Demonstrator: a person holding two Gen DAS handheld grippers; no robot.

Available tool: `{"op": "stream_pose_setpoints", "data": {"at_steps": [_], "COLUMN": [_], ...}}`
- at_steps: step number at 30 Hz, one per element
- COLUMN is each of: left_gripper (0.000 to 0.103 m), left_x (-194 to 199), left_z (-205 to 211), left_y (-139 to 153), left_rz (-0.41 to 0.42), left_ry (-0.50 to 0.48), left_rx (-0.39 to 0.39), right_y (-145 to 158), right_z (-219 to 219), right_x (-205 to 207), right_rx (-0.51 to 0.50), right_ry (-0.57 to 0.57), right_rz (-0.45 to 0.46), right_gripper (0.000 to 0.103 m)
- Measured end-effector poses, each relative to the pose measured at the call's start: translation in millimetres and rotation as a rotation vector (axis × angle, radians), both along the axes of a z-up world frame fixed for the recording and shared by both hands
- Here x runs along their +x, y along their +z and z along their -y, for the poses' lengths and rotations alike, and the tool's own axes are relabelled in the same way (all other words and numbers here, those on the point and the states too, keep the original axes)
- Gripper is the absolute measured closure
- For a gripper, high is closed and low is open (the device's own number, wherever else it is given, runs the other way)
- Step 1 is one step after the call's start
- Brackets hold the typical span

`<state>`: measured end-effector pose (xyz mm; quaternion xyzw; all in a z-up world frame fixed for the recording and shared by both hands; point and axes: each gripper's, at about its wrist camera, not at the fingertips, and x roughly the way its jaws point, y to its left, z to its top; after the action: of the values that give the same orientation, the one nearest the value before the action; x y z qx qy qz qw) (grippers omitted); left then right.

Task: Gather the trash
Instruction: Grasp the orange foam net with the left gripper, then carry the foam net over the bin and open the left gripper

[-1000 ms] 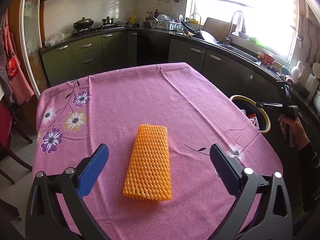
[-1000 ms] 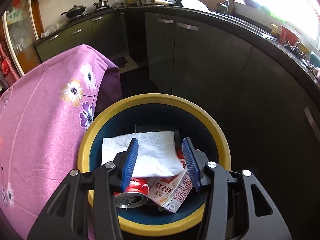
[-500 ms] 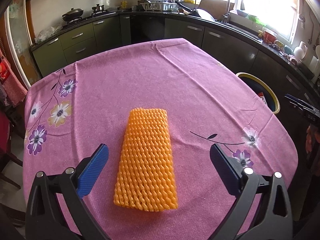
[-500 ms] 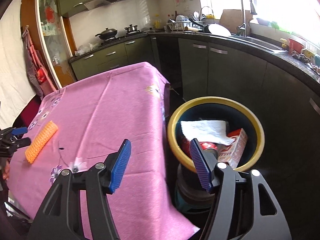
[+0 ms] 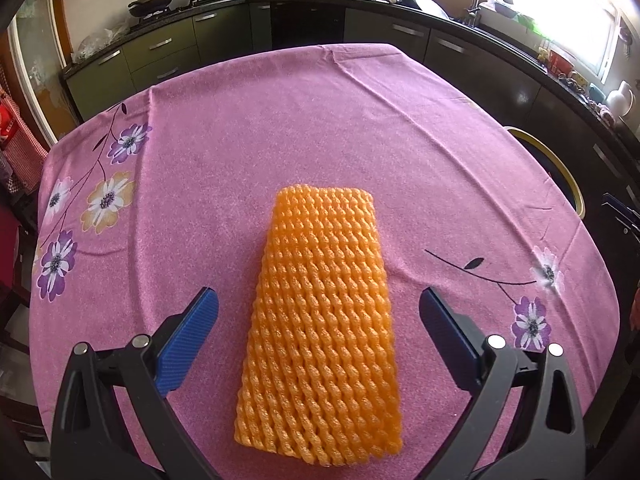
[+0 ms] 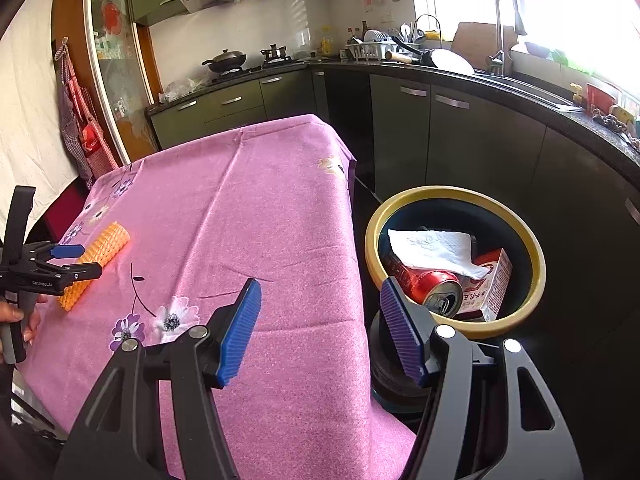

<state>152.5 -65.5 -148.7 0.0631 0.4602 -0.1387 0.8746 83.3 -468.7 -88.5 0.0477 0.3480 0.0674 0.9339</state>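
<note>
Left wrist view: orange foam net (image 5: 320, 332) flat on the pink tablecloth (image 5: 280, 128), lengthwise along the line of sight, near end squarely between the pads. Left gripper (image 5: 319, 312) spread wide, pads well clear of both long edges, nothing held — lined up, by the look of it, to pinch across the narrow width. Soft mesh, likely to squash under the squeeze.

Over on the right wrist view: right gripper (image 6: 320, 328) released and empty, parked off the table's corner. Yellow-rimmed bin (image 6: 536, 280) just beside the table, holding a red can (image 6: 432, 290), a carton (image 6: 490, 284) and a paper towel (image 6: 432, 250). Foam net (image 6: 94, 264) apparently the last piece on the cloth.
</note>
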Motion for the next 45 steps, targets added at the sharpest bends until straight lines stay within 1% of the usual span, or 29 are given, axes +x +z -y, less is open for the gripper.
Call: {"op": "stream_pose_setpoints", "data": {"at_steps": [1, 2, 4, 5, 6, 9, 19, 22, 24, 27, 30, 35, 39, 42, 45], "left_gripper": [0.012, 0.016, 0.019, 0.023, 0.03, 0.041, 0.06, 0.07, 0.08, 0.086, 0.09, 0.09, 0.09, 0.09, 0.09], "left_x": [-0.5, -0.4, -0.5, -0.1, -0.1, -0.7, -5.3, -8.1, -9.5, -12.9, -18.1, -25.6, -29.9, -28.5, -21.0], "left_z": [0.3, 1.0, 1.4, 1.7, 1.5, 0.6, -2.5, -4.6, -6.4, -7.1, -4.6, 11.1, 38.9, 70.4, 109.8], "left_y": [-0.2, -0.7, -2.4, -3.1, -3.6, -3.7, 2.1, 7.8, 11.7, 18.0, 26.9, 45.8, 63.3, 73.7, 79.7], "left_rz": [-0.002, -0.005, -0.01, -0.013, -0.016, -0.009, 0.01, 0.025, 0.033, 0.05, 0.078, 0.111, 0.123, 0.135, 0.12], "left_ry": [-0.003, -0.003, 0.001, 0.002, 0.002, 0.008, 0.007, 0.009, 0.009, 0.005, -0.007, -0.067, -0.167, -0.258, -0.361], "left_rx": [-0.001, 0.002, 0.008, 0.008, 0.005, 0.001, -0.02, -0.033, -0.052, -0.071, -0.081, -0.088, -0.098, -0.085, -0.089], "right_y": [-0.4, -0.8, -1.2, -1.0, -1.0, -1.3, -5.3, -4.7, -4.5, -3.5, -0.8, 4.0, 3.9, -0.4, -4.3], "right_z": [2.0, 1.8, 2.4, 2.4, 1.9, 1.5, -1.7, -1.7, -1.6, -1.1, -0.6, 2.6, 10.5, 23.2, 37.9], "right_x": [1.8, 2.0, 2.6, 2.8, 2.5, 2.7, 4.3, 3.8, 3.4, 2.4, 0.2, -4.9, -12.5, -21.4, -31.7], "right_rx": [0.001, 0.002, 0.005, 0.005, 0.006, 0.008, 0.009, 0.006, 0.005, 0.005, 0.006, -0.006, -0.047, -0.04, -0.026], "right_ry": [0.001, 0.001, 0.002, 0.003, 0.003, 0.004, 0.013, 0.015, 0.016, 0.016, 0.017, 0.006, -0.031, -0.062, -0.095], "right_rz": [-0.002, -0.004, -0.005, -0.005, -0.005, -0.007, -0.013, -0.008, -0.005, -0.001, 0.008, 0.02, 0.012, -0.001, -0.008], "right_gripper": [0.041, 0.041, 0.04, 0.04, 0.04, 0.04, 0.04, 0.04, 0.04, 0.04, 0.04, 0.04, 0.04, 0.04, 0.04]}}
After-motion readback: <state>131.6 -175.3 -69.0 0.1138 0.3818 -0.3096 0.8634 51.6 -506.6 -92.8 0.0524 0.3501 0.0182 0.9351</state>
